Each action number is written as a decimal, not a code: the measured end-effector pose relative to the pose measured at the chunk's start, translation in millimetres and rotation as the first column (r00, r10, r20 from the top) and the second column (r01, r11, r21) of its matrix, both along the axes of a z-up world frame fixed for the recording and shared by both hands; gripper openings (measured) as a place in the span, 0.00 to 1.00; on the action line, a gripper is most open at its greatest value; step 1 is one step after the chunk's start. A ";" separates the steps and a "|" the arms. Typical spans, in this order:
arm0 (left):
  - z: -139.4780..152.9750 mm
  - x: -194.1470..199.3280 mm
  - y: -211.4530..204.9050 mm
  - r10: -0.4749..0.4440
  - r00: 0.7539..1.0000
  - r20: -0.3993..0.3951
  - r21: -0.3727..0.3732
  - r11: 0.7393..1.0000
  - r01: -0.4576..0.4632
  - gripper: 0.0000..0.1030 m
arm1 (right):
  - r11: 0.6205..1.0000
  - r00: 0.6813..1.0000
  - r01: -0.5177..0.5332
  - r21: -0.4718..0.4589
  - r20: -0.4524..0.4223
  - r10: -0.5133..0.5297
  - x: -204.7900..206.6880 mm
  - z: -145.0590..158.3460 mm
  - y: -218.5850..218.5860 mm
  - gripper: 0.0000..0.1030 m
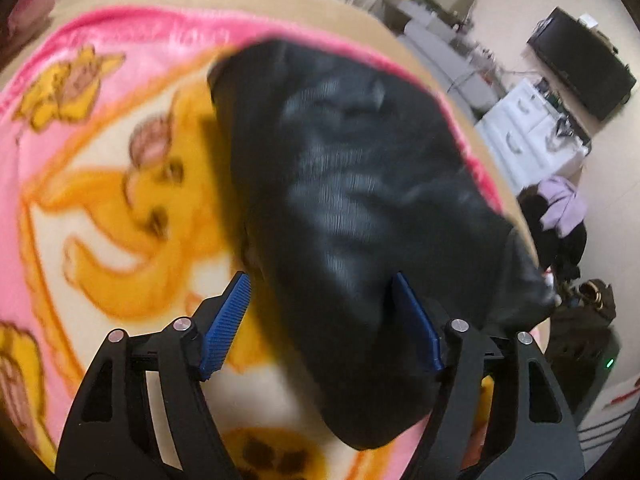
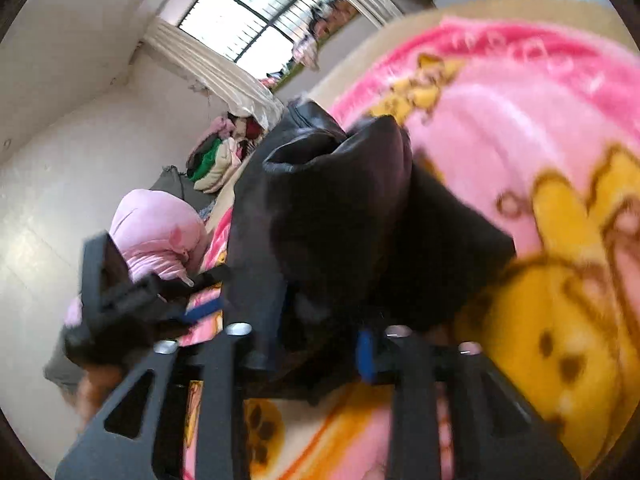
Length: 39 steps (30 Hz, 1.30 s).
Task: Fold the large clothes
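1. We see the pink cartoon blanket (image 1: 100, 184) covering the bed as our working surface. It is plush and loose, so we judge the biggest risk is a finger snagging it and dragging it up with the clothing.

2. The black garment (image 1: 352, 208), the thing to fold, lies bunched on the blanket near the bed's far edge, and one end seems to hang past that edge. It looks heavy and slick, possibly leather-like, so a fold could slide open or the whole piece could creep off the bed.

3. Our left gripper (image 1: 320, 320) stands spread wide, its blue pads on either side of the garment's near end and clamping nothing. If we close here we would likely catch a thick wad of several layers, giving a lumpy, crooked fold.

4. Our right gripper (image 2: 320, 344) has dark fabric between its fingers; the view is blurred, so we cannot tell whether it pinches the cloth or is merely around it. With the left gripper just beside it in that view, we risk the two colliding.
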State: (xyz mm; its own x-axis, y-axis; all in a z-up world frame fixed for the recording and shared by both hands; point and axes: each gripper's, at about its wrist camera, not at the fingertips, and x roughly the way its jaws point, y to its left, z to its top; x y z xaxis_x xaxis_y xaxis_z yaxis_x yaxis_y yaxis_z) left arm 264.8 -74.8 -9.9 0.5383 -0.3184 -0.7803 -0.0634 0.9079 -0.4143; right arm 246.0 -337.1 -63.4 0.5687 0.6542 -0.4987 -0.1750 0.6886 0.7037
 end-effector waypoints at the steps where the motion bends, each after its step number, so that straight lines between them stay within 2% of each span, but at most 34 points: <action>1: -3.9 -1.6 0.4 0.002 1.000 0.005 0.003 1.000 -0.002 0.65 | 1.000 1.000 -0.009 -0.022 0.000 0.009 -1.9 1.8 1.1 0.72; 4: -6.0 -3.9 2.7 -0.005 1.000 0.016 0.005 1.000 0.005 0.67 | 0.996 0.996 0.033 -0.082 0.089 -0.025 -4.4 27.7 1.0 0.81; 5: -5.4 -4.3 2.8 -0.010 1.000 0.017 0.009 1.000 0.010 0.67 | 0.994 0.994 0.045 -0.101 0.108 -0.034 -1.6 34.1 2.2 0.87; 7: -4.1 -4.6 3.2 -0.019 1.000 0.019 0.029 0.999 0.019 0.69 | 0.990 0.993 0.061 -0.126 0.111 -0.047 16.6 42.5 2.9 0.87; 8: -4.0 -5.3 3.3 -0.021 1.000 0.019 0.031 0.999 0.020 0.70 | 0.992 0.993 0.058 -0.115 0.113 -0.045 22.8 42.8 0.4 0.78; 9: -4.2 -5.0 3.8 -0.022 1.000 0.019 0.032 0.999 0.022 0.70 | 0.990 0.993 0.061 -0.125 0.109 -0.047 30.3 43.7 0.8 0.36; 10: -3.0 -5.4 4.9 -0.025 0.999 0.024 0.029 0.999 0.024 0.70 | 0.991 0.990 0.040 -0.126 0.136 -0.023 34.7 48.6 3.4 0.24; 11: -0.6 -6.6 4.6 -0.027 0.999 0.028 0.028 0.999 0.026 0.70 | 0.993 0.982 0.039 -0.113 0.190 -0.017 30.5 55.8 3.4 0.23; 13: 7.6 -8.4 4.1 -0.020 0.998 0.058 0.025 1.000 0.019 0.73 | 0.993 0.954 0.038 -0.109 0.300 -0.003 18.0 68.3 3.0 0.23; 14: 10.3 -9.0 4.9 -0.018 0.997 0.069 0.025 1.000 0.017 0.74 | 0.992 0.953 0.051 -0.117 0.302 -0.014 19.8 65.7 -0.9 0.23; 15: 9.7 -8.3 4.0 -0.021 0.998 0.067 0.029 0.999 0.019 0.75 | 0.990 0.962 0.066 -0.123 0.271 -0.031 30.9 57.1 -6.2 0.23; 18: -2.0 -5.7 -1.9 -0.035 0.999 0.028 0.034 0.999 0.034 0.78 | 0.994 0.998 0.054 -0.090 0.038 -0.051 52.2 2.8 -26.2 0.24; 20: -15.2 -5.1 -5.7 -0.045 0.999 -0.004 -0.005 0.999 0.045 0.85 | 0.996 0.997 0.068 -0.049 -0.037 -0.070 53.1 -16.1 -40.0 0.26; 22: -22.5 -6.3 -8.2 -0.043 0.999 -0.014 -0.049 0.998 0.042 0.85 | 0.996 0.996 0.079 -0.045 -0.047 -0.081 50.4 -24.2 -49.0 0.31; 25: -25.0 -7.2 -10.9 -0.022 1.000 -0.014 -0.043 0.999 0.022 0.89 | 0.995 0.998 0.066 -0.078 -0.011 -0.067 47.8 -19.5 -46.6 0.40; 26: -25.8 -7.6 -10.7 -0.018 1.000 -0.020 -0.044 0.999 0.017 0.90 | 0.992 0.997 0.077 -0.098 -0.009 -0.078 45.6 -16.2 -46.6 0.58; 27: -26.0 -8.1 -10.3 -0.017 1.000 -0.025 -0.054 0.998 0.016 0.90 | 0.990 0.997 0.081 -0.111 -0.011 -0.082 44.8 -14.7 -46.9 0.81; 28: -25.2 -8.6 -9.8 -0.015 1.000 -0.026 -0.064 0.998 0.014 0.90 | 0.992 0.997 0.074 -0.099 -0.008 -0.075 42.5 -13.5 -47.8 0.84; 32: -22.8 -11.2 -12.5 -0.032 0.999 -0.025 -0.050 0.998 0.030 0.90 | 0.995 0.998 0.058 -0.075 -0.034 -0.061 45.0 -21.3 -49.9 0.84; 34: -21.9 -11.1 -16.1 -0.040 0.999 -0.024 -0.033 0.999 0.039 0.90 | 0.999 0.998 0.032 -0.027 -0.050 -0.034 50.0 -27.0 -50.7 0.75; 35: -21.5 -11.2 -16.4 -0.043 0.999 -0.023 -0.028 0.999 0.042 0.90 | 1.000 0.998 0.026 -0.013 -0.060 -0.027 50.5 -29.1 -50.4 0.65; 37: -20.5 -10.1 -18.8 -0.050 0.998 -0.025 -0.014 0.999 0.050 0.90 | 1.000 0.998 0.026 -0.016 -0.057 -0.027 48.2 -27.1 -47.2 0.58; 39: -18.1 -8.6 -20.1 -0.057 0.998 -0.025 0.006 0.998 0.057 0.90 | 0.999 0.997 0.038 0.029 -0.067 -0.036 42.3 -26.1 -46.1 0.48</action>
State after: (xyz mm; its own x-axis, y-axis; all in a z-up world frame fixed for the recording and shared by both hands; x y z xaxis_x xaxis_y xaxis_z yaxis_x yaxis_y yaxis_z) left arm 256.2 -94.9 -28.0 0.5004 -0.3428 -0.7951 -0.0219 0.9130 -0.4074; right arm 288.3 -383.1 -89.4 0.5595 0.6483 -0.5163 -0.1021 0.6721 0.7334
